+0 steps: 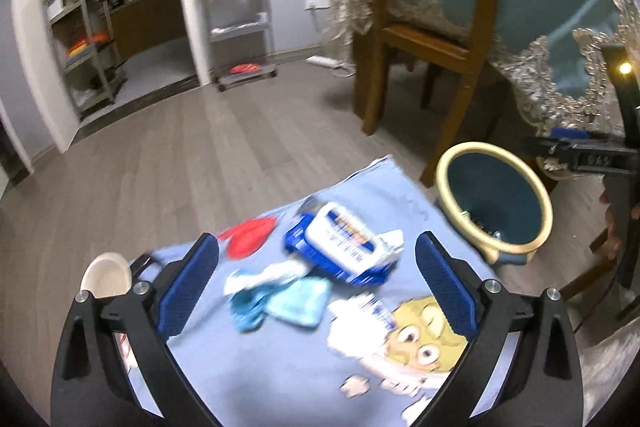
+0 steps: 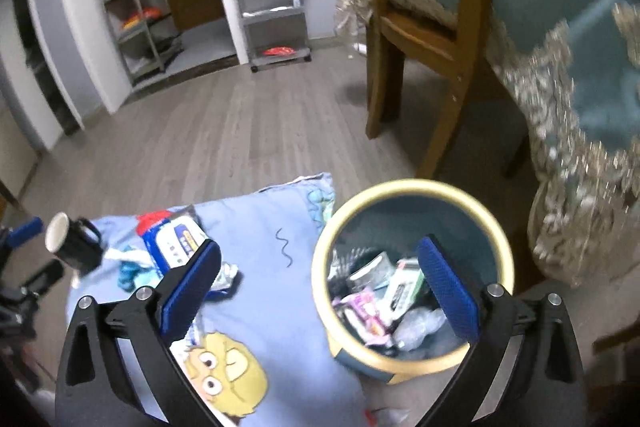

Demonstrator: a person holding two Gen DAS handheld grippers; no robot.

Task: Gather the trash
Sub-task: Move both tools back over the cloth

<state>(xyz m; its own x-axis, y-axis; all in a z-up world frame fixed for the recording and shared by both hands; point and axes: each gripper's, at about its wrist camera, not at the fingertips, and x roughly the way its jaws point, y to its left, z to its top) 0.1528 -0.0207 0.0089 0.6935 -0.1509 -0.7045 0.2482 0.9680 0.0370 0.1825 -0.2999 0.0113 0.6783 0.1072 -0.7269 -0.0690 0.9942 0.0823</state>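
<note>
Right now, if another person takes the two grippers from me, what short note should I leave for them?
Left gripper: open, empty, above the blue cartoon cloth.
Right gripper: open, empty, over the rim of the trash bin.
Done: the bin, on the floor beside the cloth, already holds several wrappers.
Left on the cloth: blue and white wipes pack, red piece, light blue pieces, white wrapper.
The black mug at the cloth's far left edge does not look like trash; I would leave it there.
</note>
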